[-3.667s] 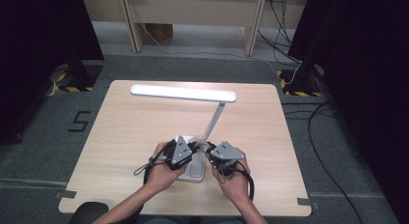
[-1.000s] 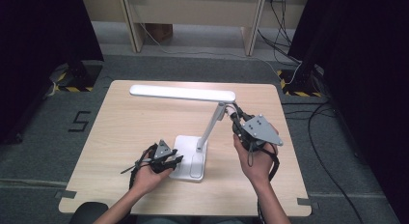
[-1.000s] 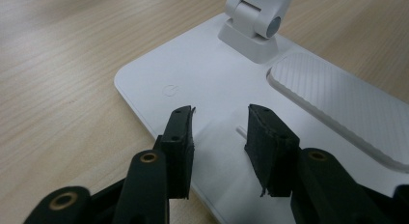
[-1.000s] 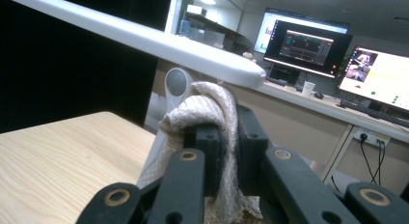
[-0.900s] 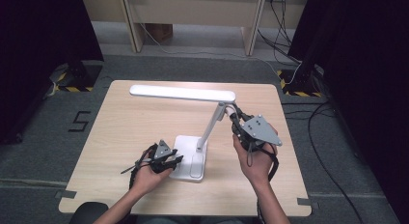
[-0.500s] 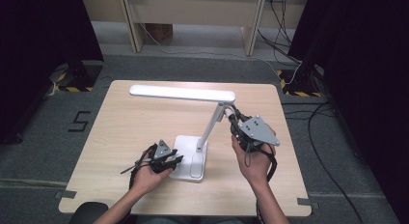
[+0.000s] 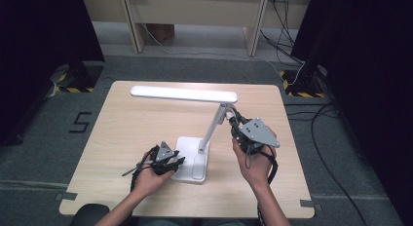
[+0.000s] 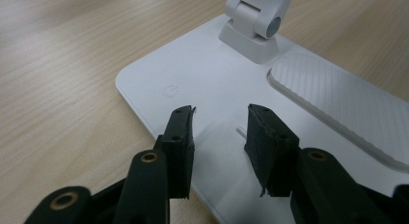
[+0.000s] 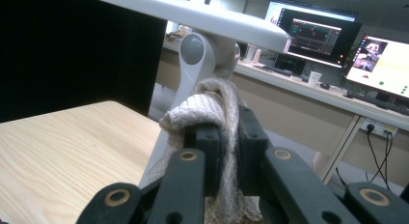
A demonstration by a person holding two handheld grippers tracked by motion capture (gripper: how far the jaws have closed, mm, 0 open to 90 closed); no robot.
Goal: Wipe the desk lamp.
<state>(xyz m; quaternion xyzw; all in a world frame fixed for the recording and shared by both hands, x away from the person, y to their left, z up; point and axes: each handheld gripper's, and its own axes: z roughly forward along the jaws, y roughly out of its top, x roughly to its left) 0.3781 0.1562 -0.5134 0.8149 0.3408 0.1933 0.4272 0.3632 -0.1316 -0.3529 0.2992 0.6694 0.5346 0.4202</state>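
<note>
Beige cloth (image 9: 212, 118) pinched in right tongs (image 9: 226, 132), touching lamp arm (image 9: 193, 69)

1. Your right gripper (image 9: 225, 137) pinches a beige woven cloth (image 9: 212, 113); its lower end drops behind the black gripper arms and off the bottom edge of the right gripper view.
2. That cloth covers part of the white plastic lamp's upright arm (image 9: 193, 60), so you cannot tell how much of it touches the arm.
3. In the high view the grey three-cornered plate hides the cloth.
4. In the left gripper view the flat white lamp base (image 8: 202, 93) runs off the right and bottom edges, and its ribbed pad (image 8: 337, 98) is cut off.
5. The faint round symbol (image 8: 169, 91) on the base is too small to read.
</note>
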